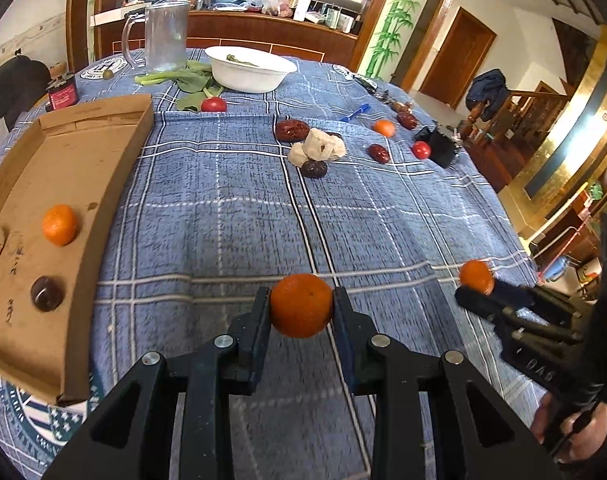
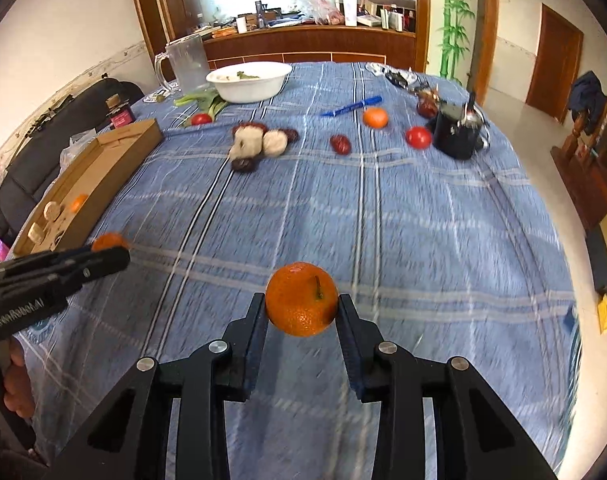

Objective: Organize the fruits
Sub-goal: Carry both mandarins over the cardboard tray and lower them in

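Above the blue checked tablecloth, a mandarin is being gripped between the clenched jaws of the left gripper, while a second mandarin is being clamped by the right gripper. Beside them, the cardboard tray is being occupied by another mandarin.

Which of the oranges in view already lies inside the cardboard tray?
The orange beside the dark round fruit in the cardboard tray; two others are gripped, and a fourth lies on the cloth.

both grippers clamped, angled downward.
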A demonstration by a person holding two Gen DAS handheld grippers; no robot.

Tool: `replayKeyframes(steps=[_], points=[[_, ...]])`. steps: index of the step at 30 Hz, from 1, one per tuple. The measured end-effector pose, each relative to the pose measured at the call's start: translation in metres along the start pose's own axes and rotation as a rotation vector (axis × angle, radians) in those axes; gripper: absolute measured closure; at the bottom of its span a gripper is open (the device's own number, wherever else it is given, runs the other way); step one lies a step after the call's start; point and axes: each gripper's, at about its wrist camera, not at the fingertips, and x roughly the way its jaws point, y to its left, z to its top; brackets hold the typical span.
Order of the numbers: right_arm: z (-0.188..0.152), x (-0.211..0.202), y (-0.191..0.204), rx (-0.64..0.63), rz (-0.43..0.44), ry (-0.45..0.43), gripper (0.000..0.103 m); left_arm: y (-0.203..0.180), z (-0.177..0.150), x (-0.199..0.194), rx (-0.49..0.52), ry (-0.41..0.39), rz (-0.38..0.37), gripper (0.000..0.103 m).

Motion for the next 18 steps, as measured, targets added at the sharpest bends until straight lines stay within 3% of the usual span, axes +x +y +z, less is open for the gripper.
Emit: replayKeyframes(steps=[7,18], points=[[-0.005,-0.004,0.028,0.006,-0.003,0.019,0.066,0.02,-0.002,-0.032,0.01,-0.052,-0.008,0.074],[0.038,0.003,0.111,-0.1,0.07,-0.003,0.066,0.098,0.008,-0.069,-0.096,-0.123,0.045,0.074]])
